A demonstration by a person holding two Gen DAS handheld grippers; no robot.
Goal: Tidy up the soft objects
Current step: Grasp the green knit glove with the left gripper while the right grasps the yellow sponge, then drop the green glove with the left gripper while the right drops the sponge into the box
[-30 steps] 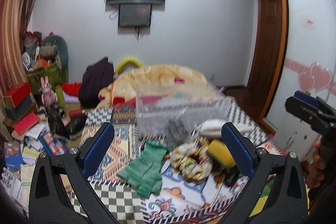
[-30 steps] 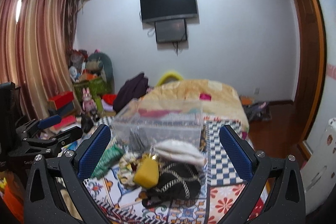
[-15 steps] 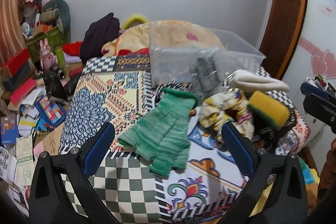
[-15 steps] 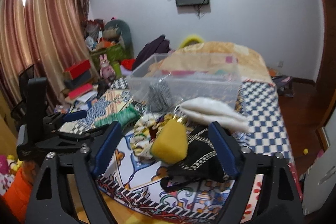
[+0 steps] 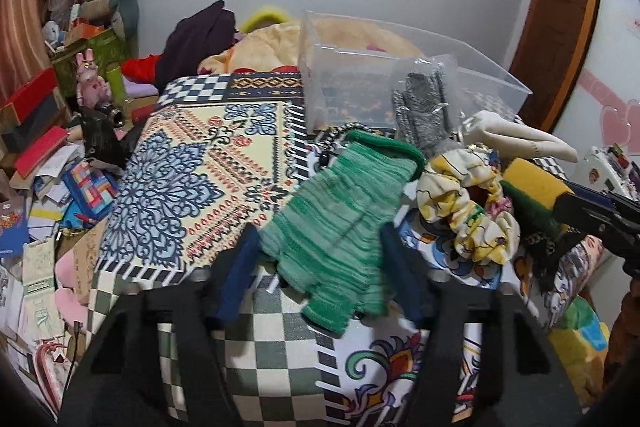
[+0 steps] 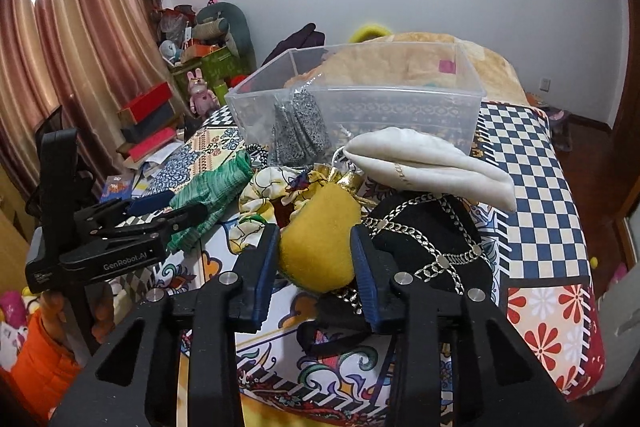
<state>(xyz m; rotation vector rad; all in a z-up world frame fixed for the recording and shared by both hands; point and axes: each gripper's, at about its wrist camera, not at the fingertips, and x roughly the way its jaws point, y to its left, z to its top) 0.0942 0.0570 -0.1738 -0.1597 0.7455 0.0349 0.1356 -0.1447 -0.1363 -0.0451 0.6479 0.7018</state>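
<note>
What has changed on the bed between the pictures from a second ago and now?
Both grippers dropped toward the pile. The left gripper is closing around the green glove; the right gripper is closing around the yellow sponge, pads about touching it. The clear box, white cloth and scrunchie lie unmoved.

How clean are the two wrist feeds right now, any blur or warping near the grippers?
Left wrist view: its fingers smear with motion, the green glove stays fairly sharp, the door frame bows. Right wrist view: sharp on the yellow sponge, curtain curved by the lens, corners black.
</note>
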